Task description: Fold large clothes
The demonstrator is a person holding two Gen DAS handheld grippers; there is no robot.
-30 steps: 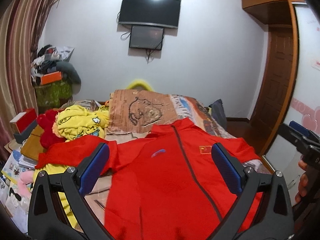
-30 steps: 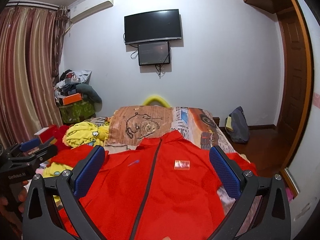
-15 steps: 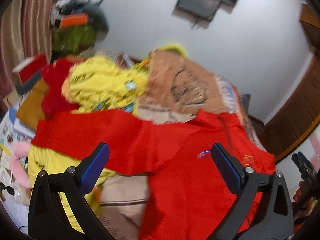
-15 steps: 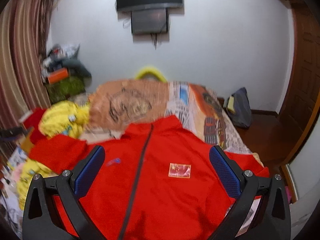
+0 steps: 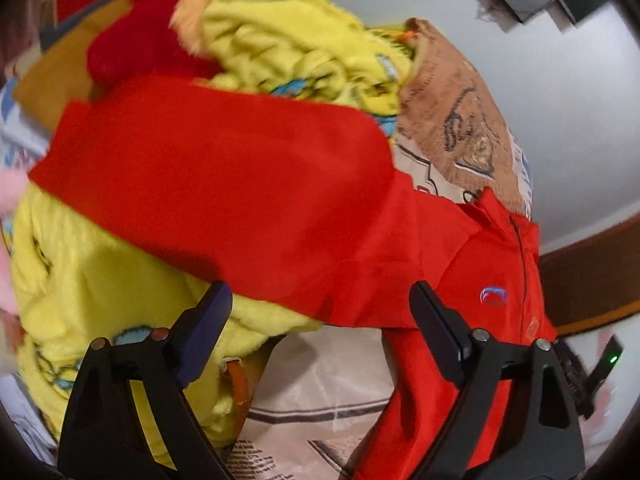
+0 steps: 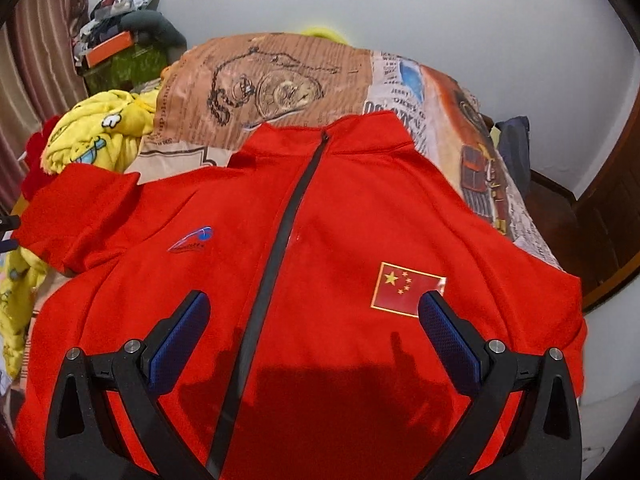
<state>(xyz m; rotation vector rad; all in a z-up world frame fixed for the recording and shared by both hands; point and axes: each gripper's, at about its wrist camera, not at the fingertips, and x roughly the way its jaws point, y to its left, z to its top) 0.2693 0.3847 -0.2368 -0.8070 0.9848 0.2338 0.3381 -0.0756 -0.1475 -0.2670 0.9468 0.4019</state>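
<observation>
A red zip-up jacket (image 6: 320, 240) lies face up on the bed, collar toward the far wall, a flag patch (image 6: 406, 288) on its chest. One sleeve (image 5: 208, 176) stretches out sideways over a yellow fleece garment (image 5: 80, 288). My left gripper (image 5: 320, 312) hovers at that sleeve's lower edge near the armpit; its jaws are closing, wide apart, with the sleeve's hem just beyond the tips and nothing pressed. Over the jacket's chest my right gripper (image 6: 312, 320) hangs open, its fingers either side of the dark zip (image 6: 276, 252), nothing between them.
The bed cover (image 6: 272, 88) has a newspaper and pocket-watch print. Yellow fleece (image 6: 96, 132) and a red plush item (image 5: 132, 40) crowd the sleeve's side. A cluttered green box (image 6: 120, 60) and a curtain (image 6: 44, 40) stand behind; a wooden door (image 6: 612, 220) is on the other side.
Both grippers have dropped closer to the bed and tilted down. The left one swung toward the outstretched sleeve and rolled; its jaws narrowed slightly. The right one closed in on the jacket's chest.
</observation>
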